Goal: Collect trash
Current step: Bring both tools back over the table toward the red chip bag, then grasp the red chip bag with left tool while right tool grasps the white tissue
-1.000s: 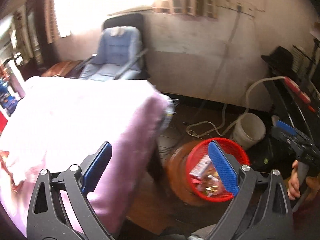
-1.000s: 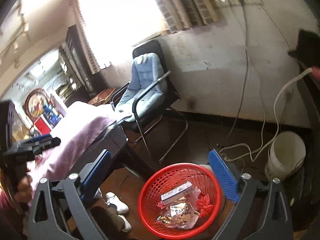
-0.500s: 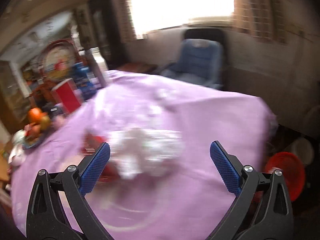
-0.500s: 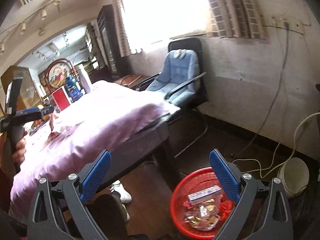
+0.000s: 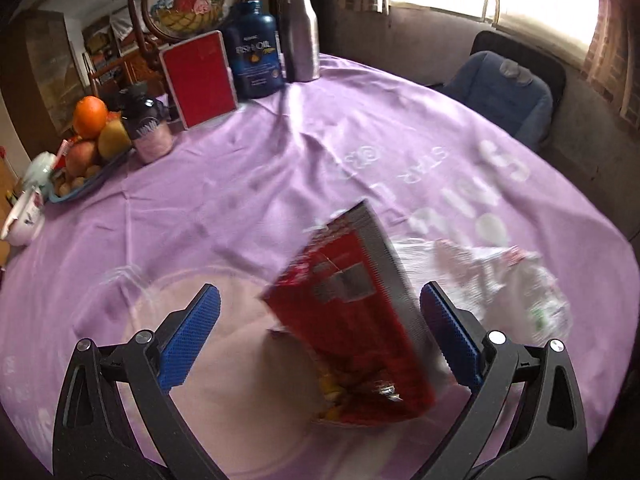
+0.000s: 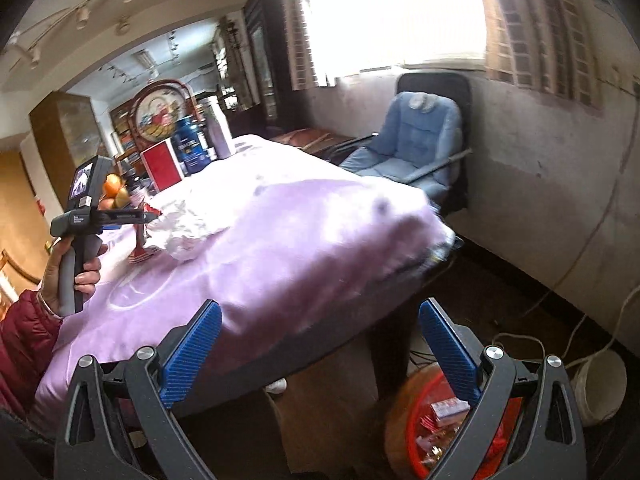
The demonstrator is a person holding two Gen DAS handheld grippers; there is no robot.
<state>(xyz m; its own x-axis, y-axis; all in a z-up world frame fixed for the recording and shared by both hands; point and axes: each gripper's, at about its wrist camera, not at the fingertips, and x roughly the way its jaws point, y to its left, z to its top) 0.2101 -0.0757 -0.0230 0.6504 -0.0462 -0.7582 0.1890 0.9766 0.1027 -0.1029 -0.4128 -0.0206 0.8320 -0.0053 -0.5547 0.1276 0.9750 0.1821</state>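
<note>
Left gripper: jaws spread wide, holding nothing; blue pads either side of the red packet, clear of it.
Red packet: lies on the surface between the left jaws, silver strip along its right edge, torn end toward the camera; blurred.
White plastic bag: crumpled, just right of the red packet, on the cloth.
Surface: covered by a purple cloth with pale lettering, partly readable only.
Far edge of surface: red box, blue fish-oil bottle, steel flask, small dark jar standing in a loose row.
Fruit dish: far left, with an orange and other fruit.
Blue chair: beyond the surface, under the window.
Right gripper: jaws wide open, empty; held off the surface's edge, above the floor.
Red basket: on the floor low right, partly behind the right jaw; packets and wrappers inside.
White bucket: on the floor right of the basket, near it.
Hand: at left in the right wrist view, red sleeve, gripping the left tool's handle over the surface.
</note>
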